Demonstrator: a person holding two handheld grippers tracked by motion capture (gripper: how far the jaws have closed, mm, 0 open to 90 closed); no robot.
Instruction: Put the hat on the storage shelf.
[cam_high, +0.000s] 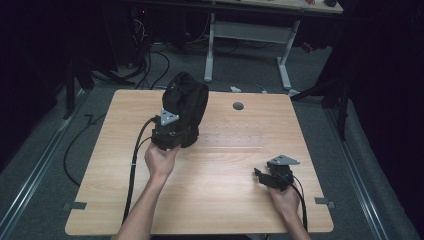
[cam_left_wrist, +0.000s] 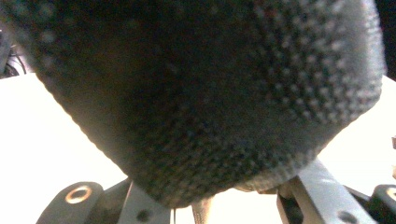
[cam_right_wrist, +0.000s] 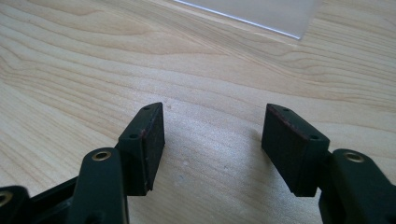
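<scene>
- Lower right of the high view: the right gripper (cam_high: 261, 176) sits low on the wooden surface (cam_high: 220, 200), a hand (cam_high: 286, 196) behind it, nothing in its bite.
- Its own camera confirms it: the two black fingers (cam_right_wrist: 147, 144) stand well apart over bare wood grain, with a pale clear sheet (cam_right_wrist: 261, 11) at the top edge of that frame.
- Left of centre in the high view, the left hand (cam_high: 160, 161) carries the left gripper (cam_high: 167, 132), its cable (cam_high: 132, 170) trailing down toward the bottom edge.
- That gripper is clamped on the black fabric bag (cam_high: 186, 102), fingers drawn close together on the cloth. The left gripper view sits right up against the dark woven mesh (cam_left_wrist: 210, 102), with bright surface either side.
- The bag stands bunched, up in the upper-left part of the surface, its near bottom end at the gripper.
- Doing this well, I'd say: keep the pinch firm, since soft cloth can creep out, and move slowly so the bulk doesn't swing or topple.
- The free right gripper looks best used to steady or catch a second fold.
- What's in the bag? Can't tell; no opening shows, though it bulges as if something fills it.
- Farther back: a grey cable port (cam_high: 238, 106) in the surface, then a white-legged desk (cam_high: 247, 32) on the floor beyond.
</scene>
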